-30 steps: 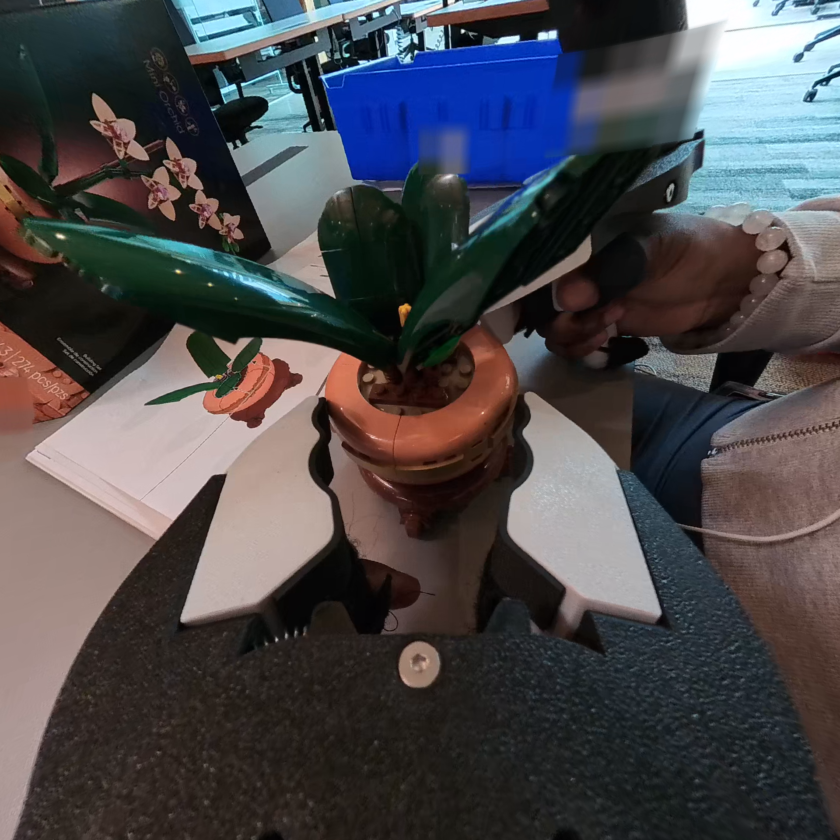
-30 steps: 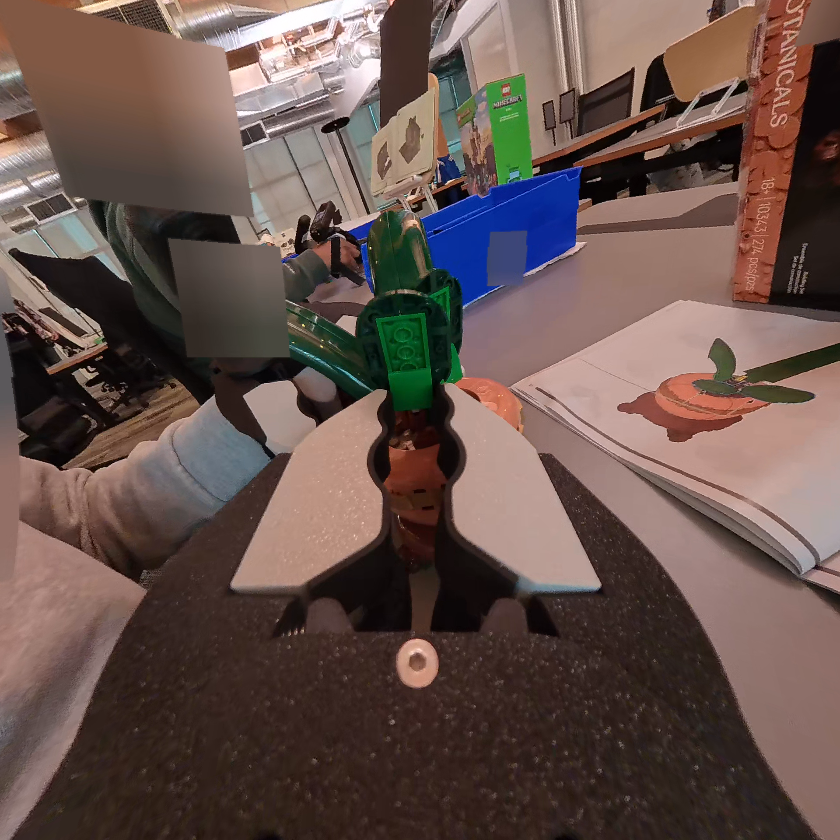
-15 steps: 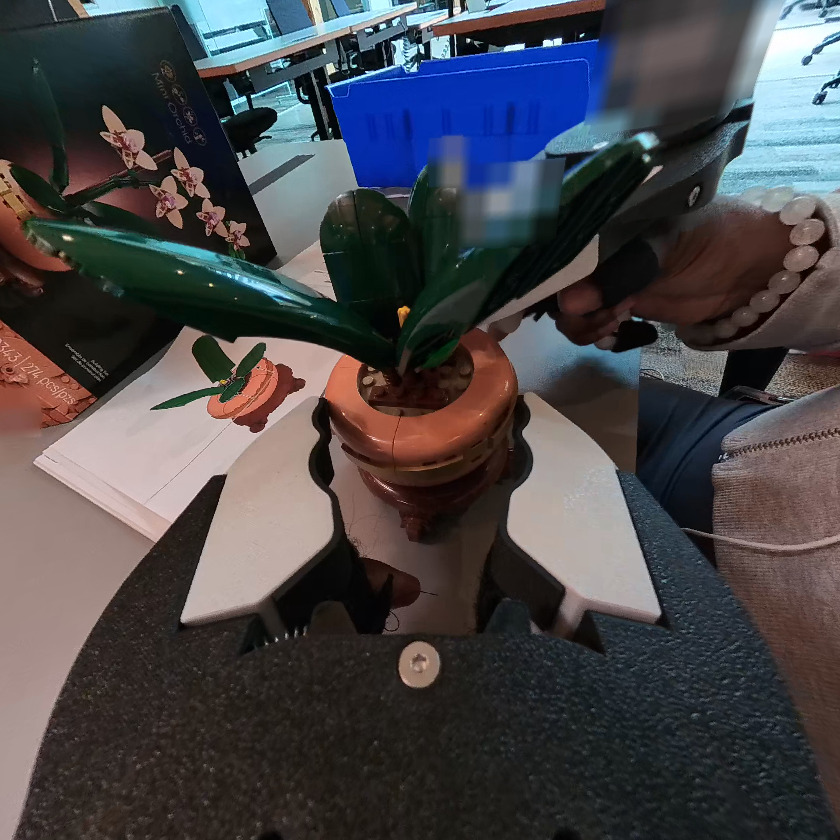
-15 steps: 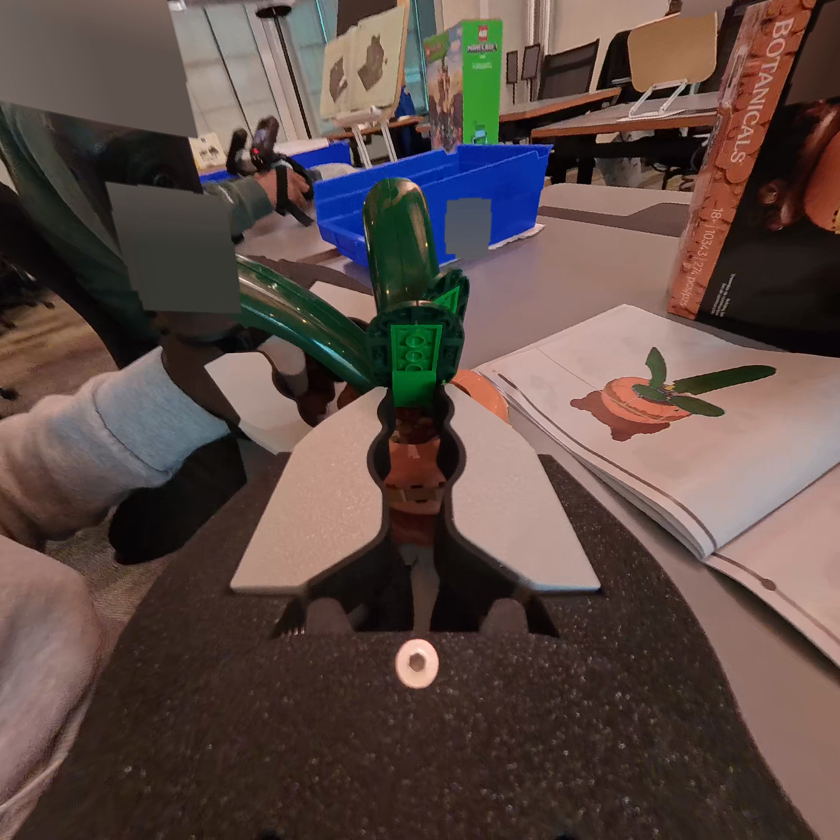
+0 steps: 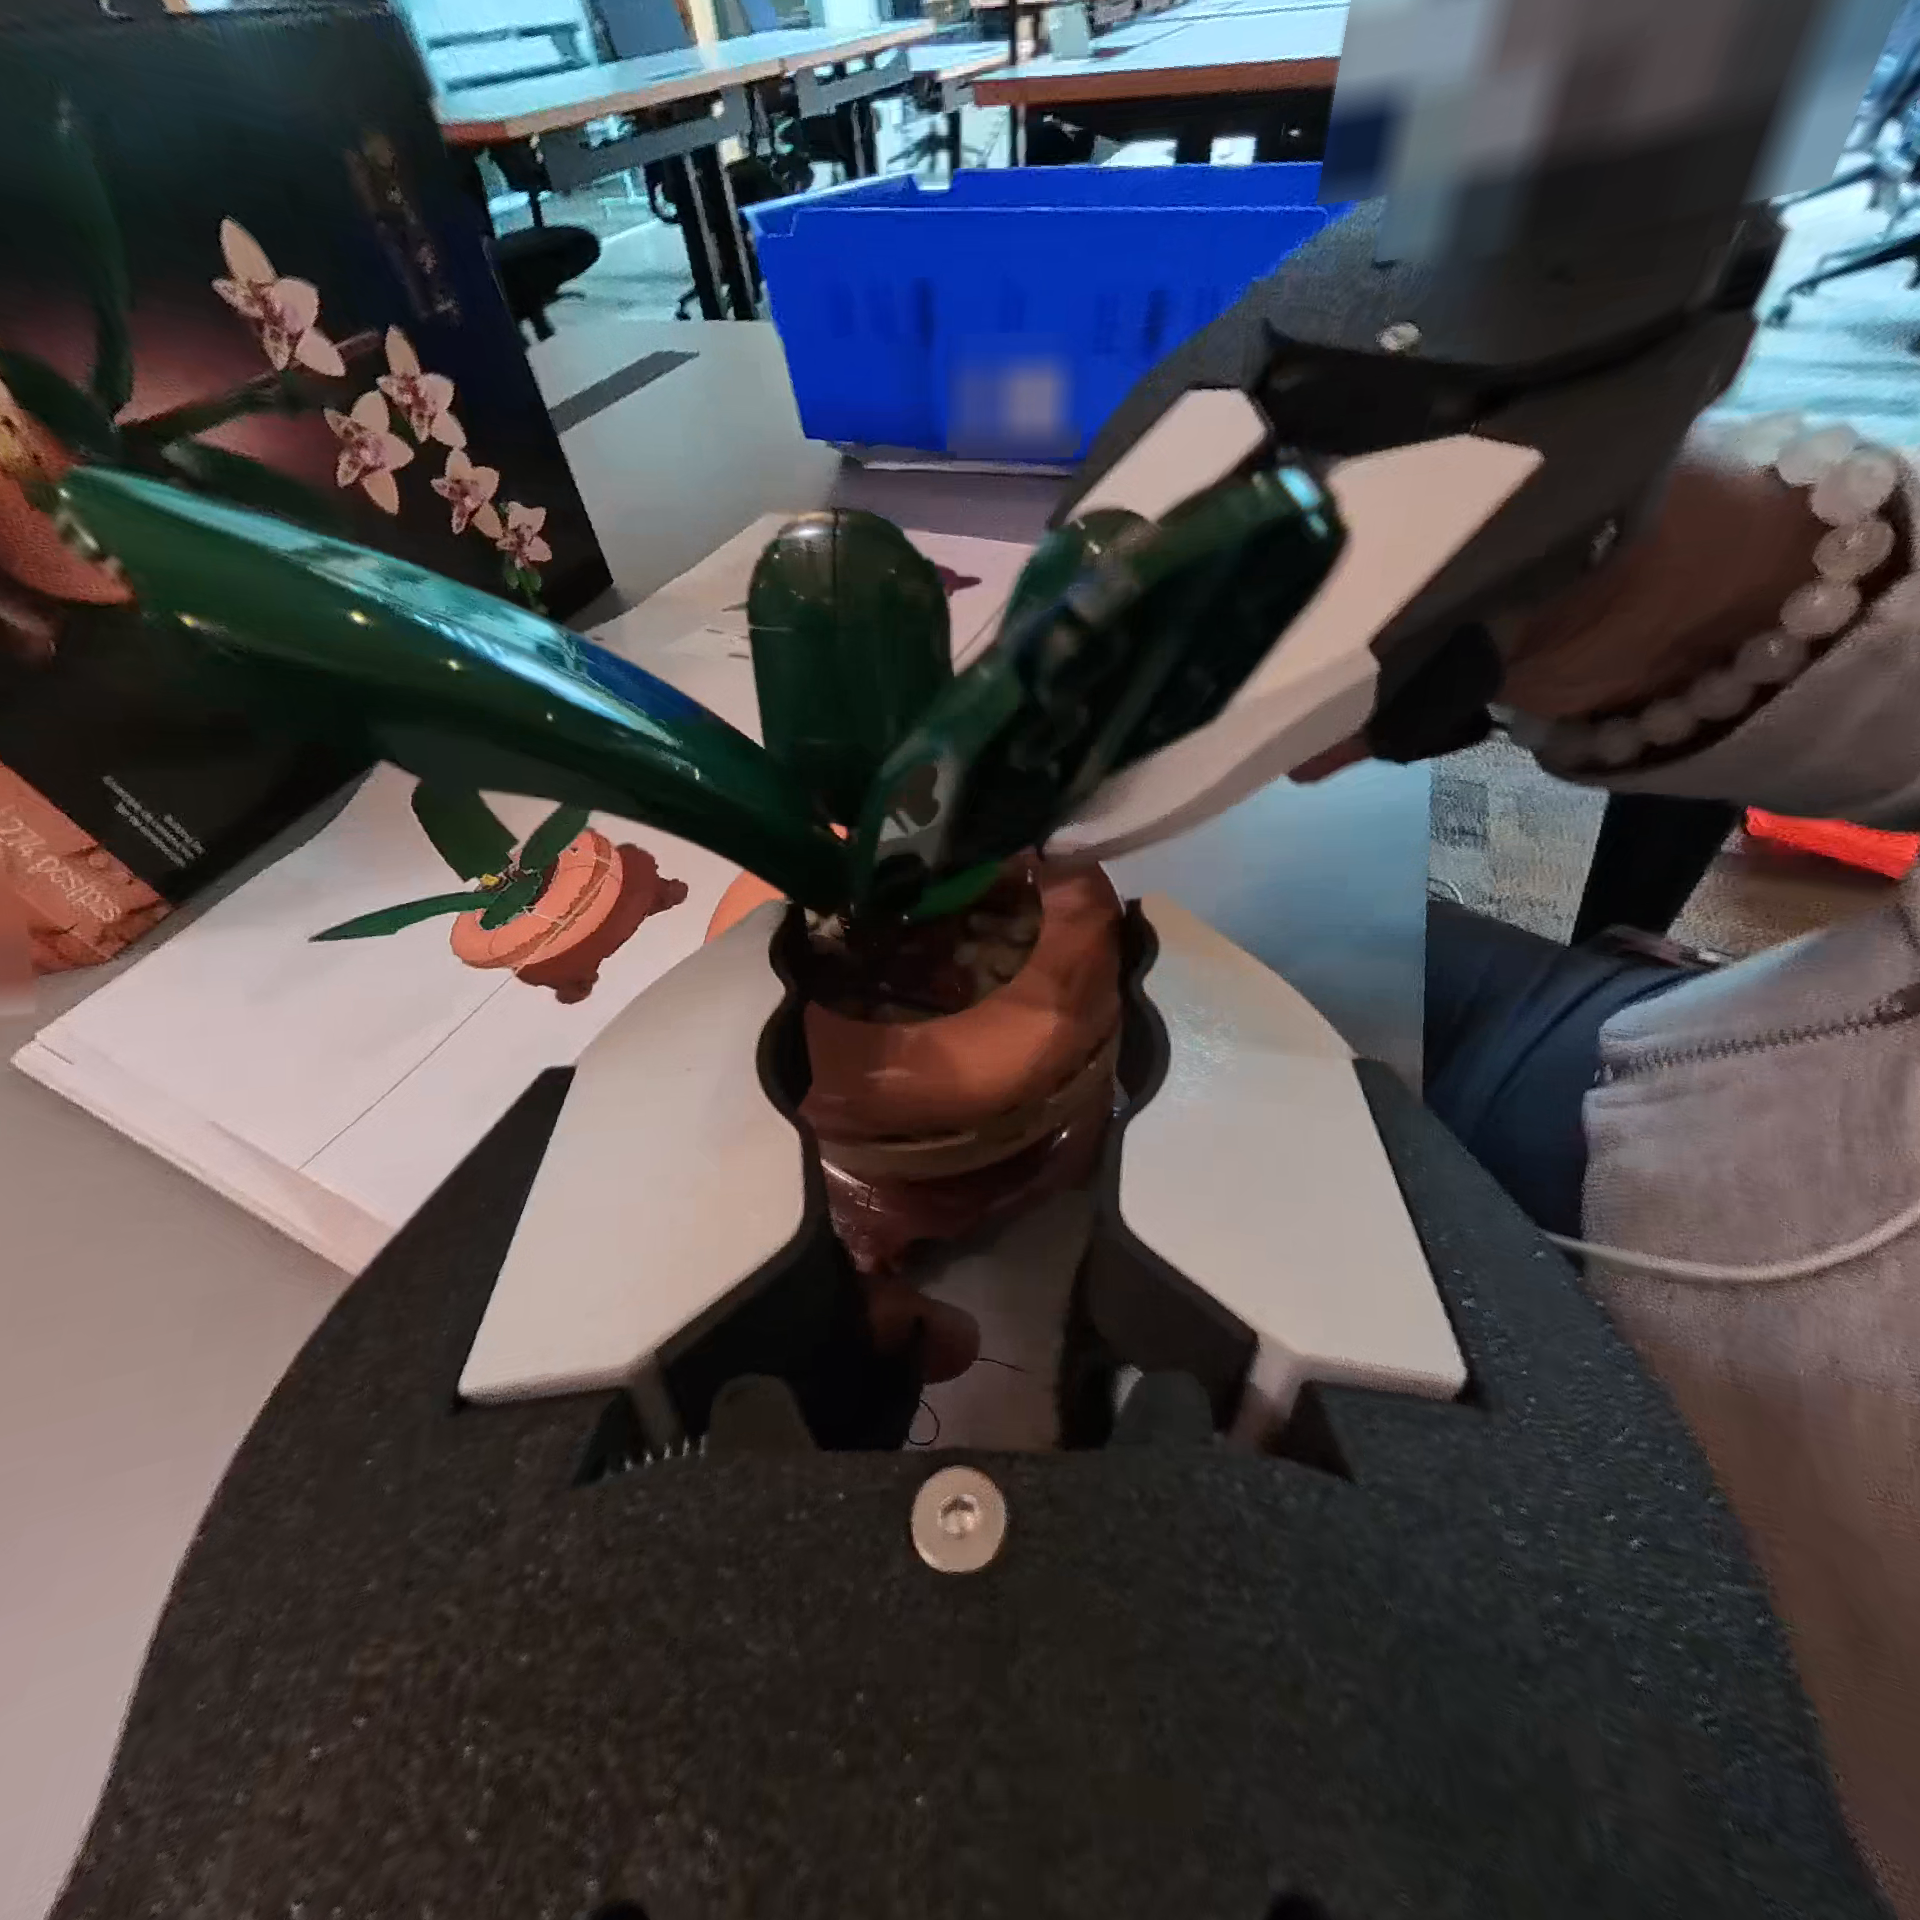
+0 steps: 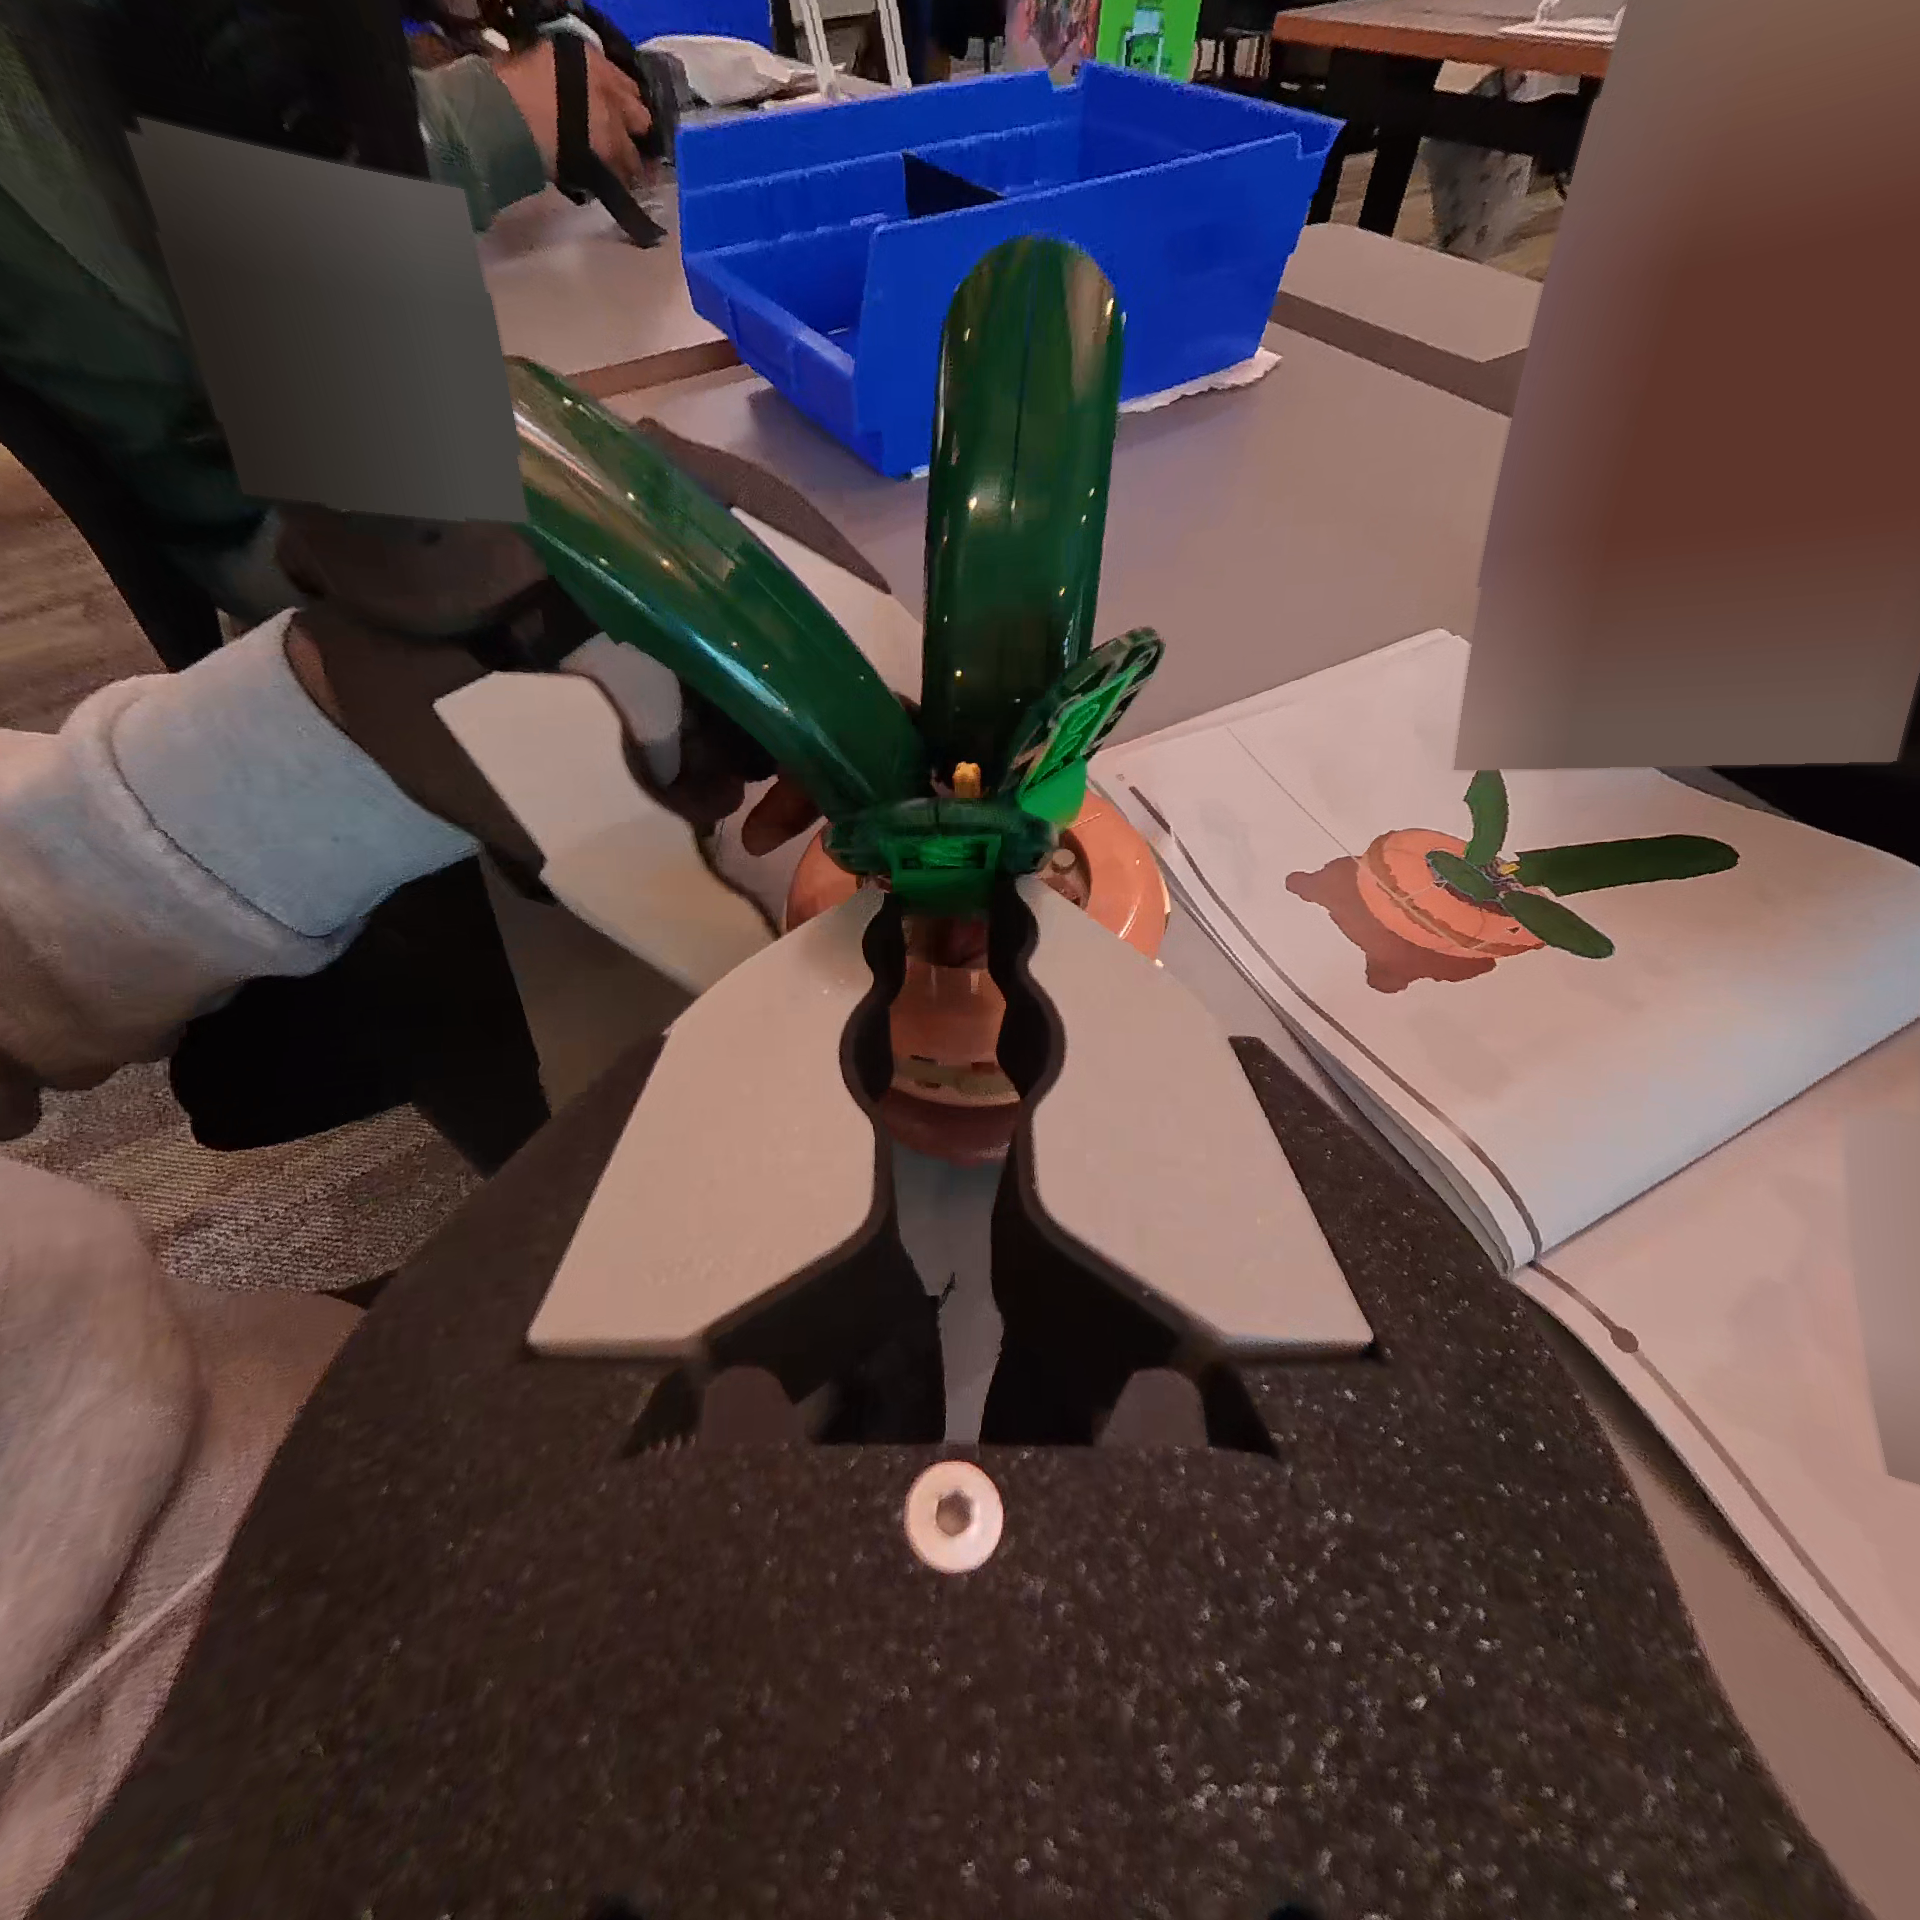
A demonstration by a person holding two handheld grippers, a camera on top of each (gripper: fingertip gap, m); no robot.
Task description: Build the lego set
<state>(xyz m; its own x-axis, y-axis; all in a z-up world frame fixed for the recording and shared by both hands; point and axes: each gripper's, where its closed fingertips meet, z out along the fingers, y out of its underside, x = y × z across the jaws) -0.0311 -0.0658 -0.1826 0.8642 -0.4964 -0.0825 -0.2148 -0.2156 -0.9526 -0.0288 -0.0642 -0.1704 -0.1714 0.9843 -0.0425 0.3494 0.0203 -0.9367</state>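
Left wrist view is showing the left gripper (image 5: 956,997) clamping the terracotta brick flowerpot (image 5: 961,1049) on the grey table (image 5: 125,1351), while the right gripper (image 6: 951,914) is pinching a dark green brick leaf (image 6: 940,847); the open instruction booklet (image 5: 343,1018), orchid box (image 5: 260,416) and blue plastic bin (image 5: 987,312) are crowding behind, leaves hiding the pot's interior.

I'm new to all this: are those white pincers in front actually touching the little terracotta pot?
Touching. In the left wrist view, the left gripper has both white fingers pressed against the sides of the pot, no gap showing.
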